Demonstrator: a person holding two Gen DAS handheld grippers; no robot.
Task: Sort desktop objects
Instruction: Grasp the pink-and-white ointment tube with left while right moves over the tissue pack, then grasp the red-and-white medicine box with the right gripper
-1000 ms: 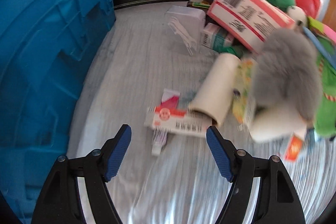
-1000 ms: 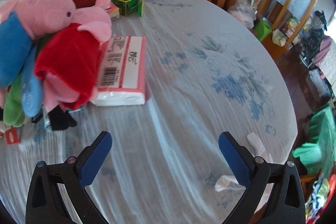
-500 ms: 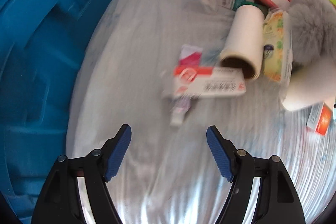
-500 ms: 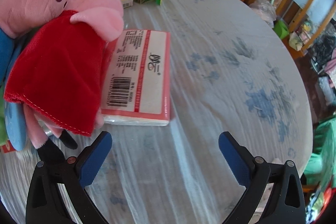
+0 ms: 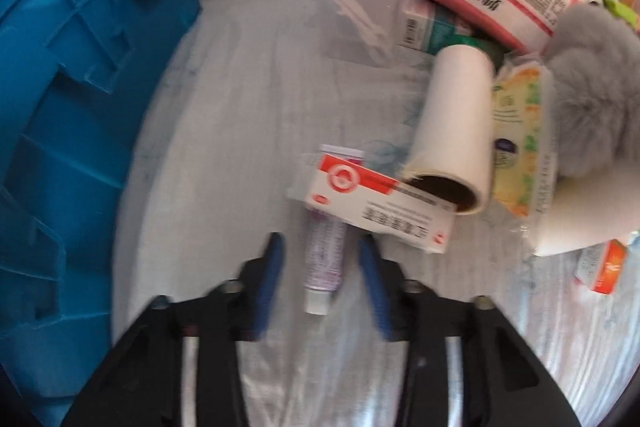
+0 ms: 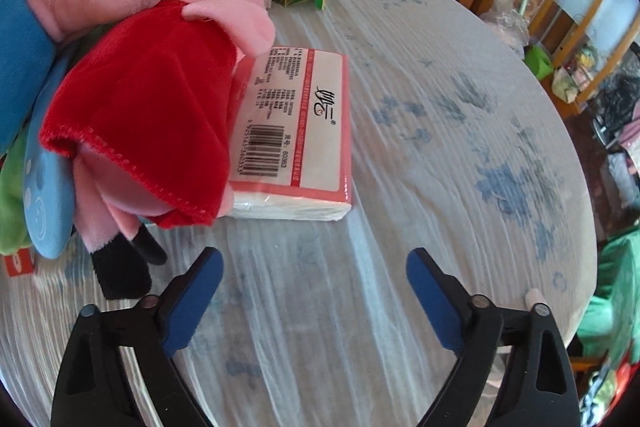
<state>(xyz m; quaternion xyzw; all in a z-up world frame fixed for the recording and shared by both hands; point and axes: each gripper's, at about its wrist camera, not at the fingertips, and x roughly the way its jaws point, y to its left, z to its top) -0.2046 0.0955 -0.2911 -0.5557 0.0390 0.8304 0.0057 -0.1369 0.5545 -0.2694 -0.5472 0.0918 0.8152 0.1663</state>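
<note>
Blue crate [image 5: 72,115], red-and-white box [image 5: 376,203] (barcoded), blue-flowered tablecloth [image 6: 460,131]

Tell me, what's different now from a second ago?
The left gripper has come down over the small tube, its fingers just closing on either side, not yet pressing. The right gripper neared the tissue pack, fingers closing slightly, nothing between them. Objects lie unmoved.

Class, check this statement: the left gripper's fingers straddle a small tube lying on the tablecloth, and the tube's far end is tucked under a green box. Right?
Not quite. In the left wrist view the left gripper does straddle the small tube, but the tube's far end is tucked under a red and white box, not a green one.
</note>
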